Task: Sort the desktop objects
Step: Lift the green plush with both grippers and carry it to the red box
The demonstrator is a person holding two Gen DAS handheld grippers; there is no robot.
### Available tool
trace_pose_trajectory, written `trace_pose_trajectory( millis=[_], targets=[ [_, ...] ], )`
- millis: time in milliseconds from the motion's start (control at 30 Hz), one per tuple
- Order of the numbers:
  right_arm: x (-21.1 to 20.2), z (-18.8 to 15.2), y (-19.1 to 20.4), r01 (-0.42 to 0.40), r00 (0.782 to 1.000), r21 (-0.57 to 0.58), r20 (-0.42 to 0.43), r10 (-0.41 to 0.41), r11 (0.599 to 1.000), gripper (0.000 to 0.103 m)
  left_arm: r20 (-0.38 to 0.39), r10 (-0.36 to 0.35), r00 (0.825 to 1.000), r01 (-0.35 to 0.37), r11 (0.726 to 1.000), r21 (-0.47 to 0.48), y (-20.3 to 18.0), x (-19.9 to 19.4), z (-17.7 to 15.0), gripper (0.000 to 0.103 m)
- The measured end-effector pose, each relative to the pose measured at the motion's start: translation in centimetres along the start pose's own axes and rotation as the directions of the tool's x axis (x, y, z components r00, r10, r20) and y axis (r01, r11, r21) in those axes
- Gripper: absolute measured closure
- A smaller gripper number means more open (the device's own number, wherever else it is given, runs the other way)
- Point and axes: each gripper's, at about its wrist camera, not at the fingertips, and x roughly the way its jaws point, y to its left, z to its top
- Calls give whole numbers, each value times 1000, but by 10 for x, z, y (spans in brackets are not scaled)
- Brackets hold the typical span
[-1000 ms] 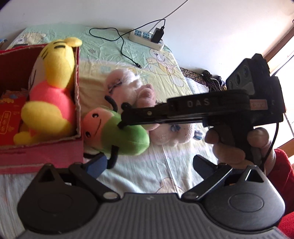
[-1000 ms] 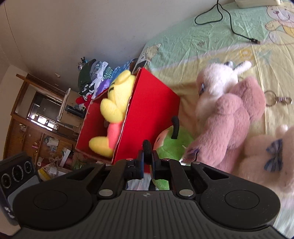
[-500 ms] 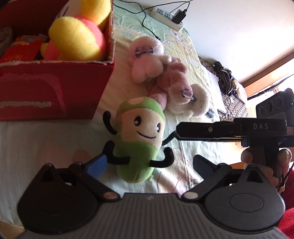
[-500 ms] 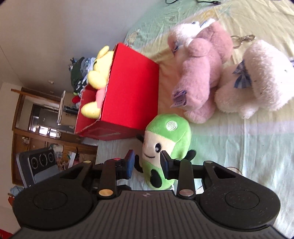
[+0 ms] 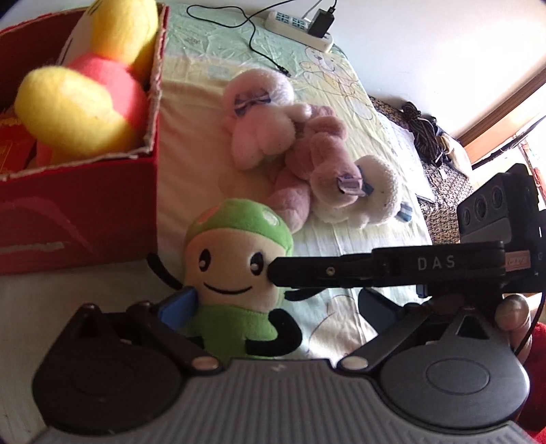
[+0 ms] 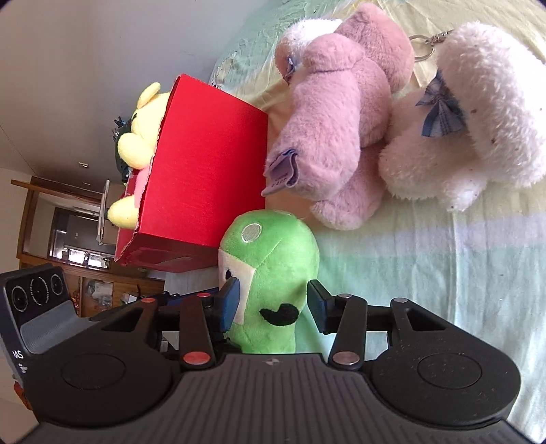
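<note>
There, the fuzzy green plush doll [image 6: 273, 273] stands between the spread fingers of both the right gripper [image 6: 273, 304] and left gripper [image 5: 273, 307], beside the red cardboard box [image 5: 78, 211].

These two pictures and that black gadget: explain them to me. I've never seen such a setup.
No robot here: a person holds a two-finger gripper in each hand, each with a camera looking along its fingers.

The left camera's picture shows the left gripper open around the green doll, with the right gripper reaching in from the side. The right camera's picture shows the right gripper, also open, with the same green doll between its fingers. Neither looks clamped yet.

On the bedsheet lie a pink plush and two pale plush toys with bows. The red box already holds a yellow bear. A power strip lies at the far edge.
</note>
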Motion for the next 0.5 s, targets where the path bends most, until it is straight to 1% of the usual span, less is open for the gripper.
trace_pose_trajectory(
  millis=[100, 167, 267, 367, 500],
  targets=[
    [10, 2, 0, -34, 999, 18, -8, 34, 999, 51, -8, 16, 1000, -16, 1000, -22, 11, 5, 2, 3],
    [12, 1, 0, -43, 999, 26, -9, 44, 999, 46, -14, 20, 1000, -21, 999, -34, 16, 8, 3, 3],
    [14, -1, -2, -56, 998, 36, -13, 57, 998, 47, -17, 33, 999, -33, 999, -32, 18, 11, 1, 3],
    [9, -2, -3, -59, 998, 32, -29, 60, 998, 50, -13, 42, 999, -42, 999, -4, 12, 8, -3, 3],
    [-3, -7, 3, -32, 997, -9, -68, 31, 999, 51, -31, 24, 999, -24, 1000, -1, 5, 6, -8, 3]
  ],
)
